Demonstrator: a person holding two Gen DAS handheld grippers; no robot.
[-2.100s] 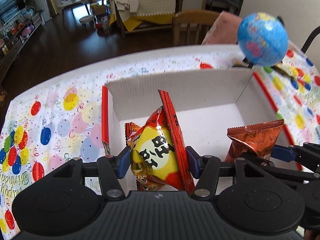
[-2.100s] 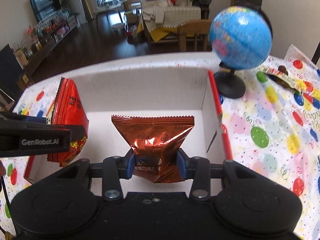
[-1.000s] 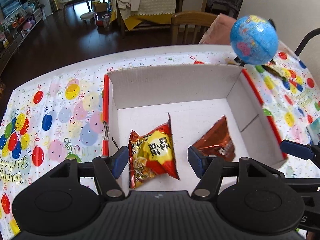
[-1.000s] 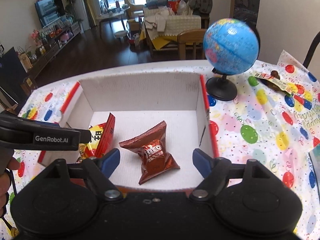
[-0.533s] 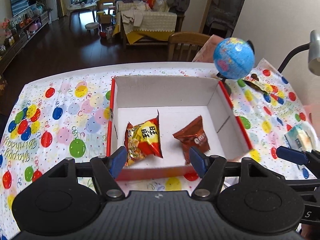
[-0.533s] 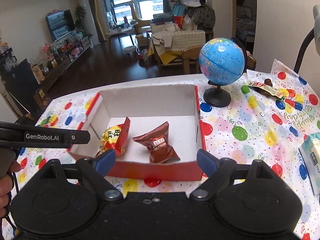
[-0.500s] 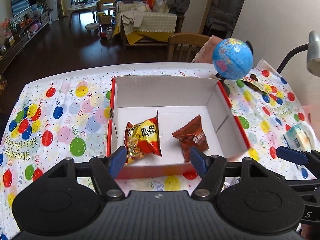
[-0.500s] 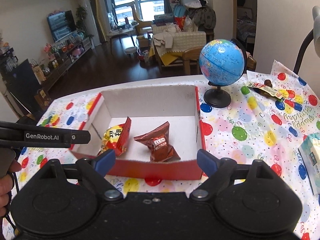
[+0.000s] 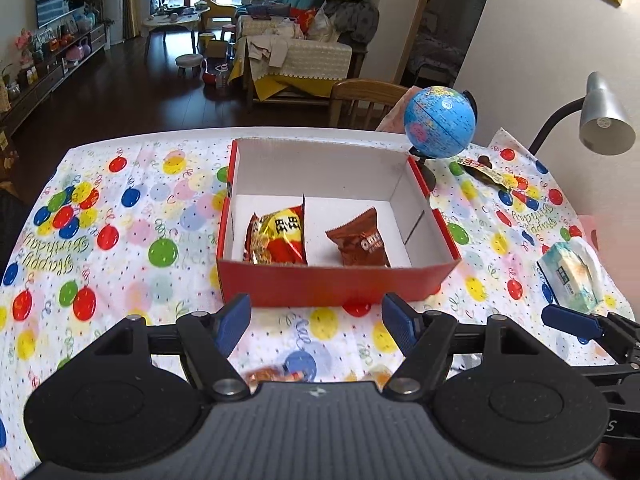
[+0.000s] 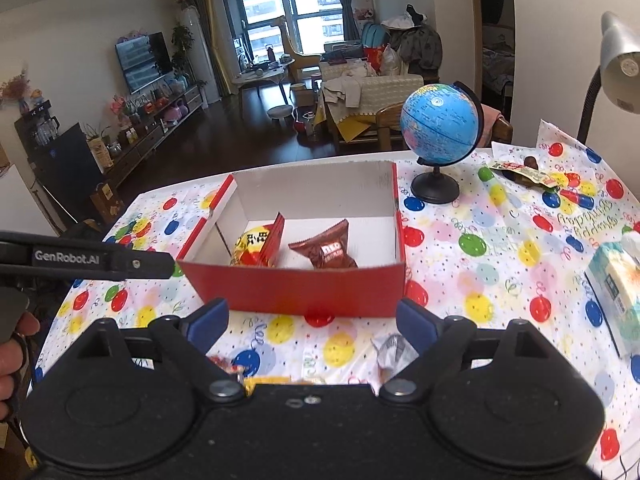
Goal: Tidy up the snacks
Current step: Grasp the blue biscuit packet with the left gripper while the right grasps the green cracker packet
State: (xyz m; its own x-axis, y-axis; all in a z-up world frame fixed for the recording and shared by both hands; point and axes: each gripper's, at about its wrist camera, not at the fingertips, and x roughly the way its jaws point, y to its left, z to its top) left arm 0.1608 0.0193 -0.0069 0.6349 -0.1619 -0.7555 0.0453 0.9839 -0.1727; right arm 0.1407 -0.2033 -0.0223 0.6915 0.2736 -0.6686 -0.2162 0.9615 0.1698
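Observation:
A red cardboard box (image 9: 336, 286) (image 10: 296, 288) with a white inside stands on the balloon-print tablecloth. In it lie a yellow-and-red snack bag (image 9: 280, 238) (image 10: 256, 246) on the left and a brown Oreo pack (image 9: 360, 242) (image 10: 326, 250) on the right. My left gripper (image 9: 316, 316) hangs open in front of the box's near wall, nothing between its blue pads. My right gripper (image 10: 314, 316) is open too, equally short of the box and empty. Small loose wrappers (image 10: 394, 354) (image 9: 276, 374) lie on the cloth just under the grippers, partly hidden.
A blue globe (image 9: 440, 122) (image 10: 440, 124) on a black stand sits behind the box's right corner. A tissue pack (image 9: 570, 272) (image 10: 616, 284) lies at the right, a candy wrapper (image 10: 520, 170) at the back right. A grey lamp (image 9: 604, 120) leans over the right edge.
Both grippers let go of their bags inside the box, spread their jaws, and pulled back and upward. The whole box now lies beyond the fingertips.

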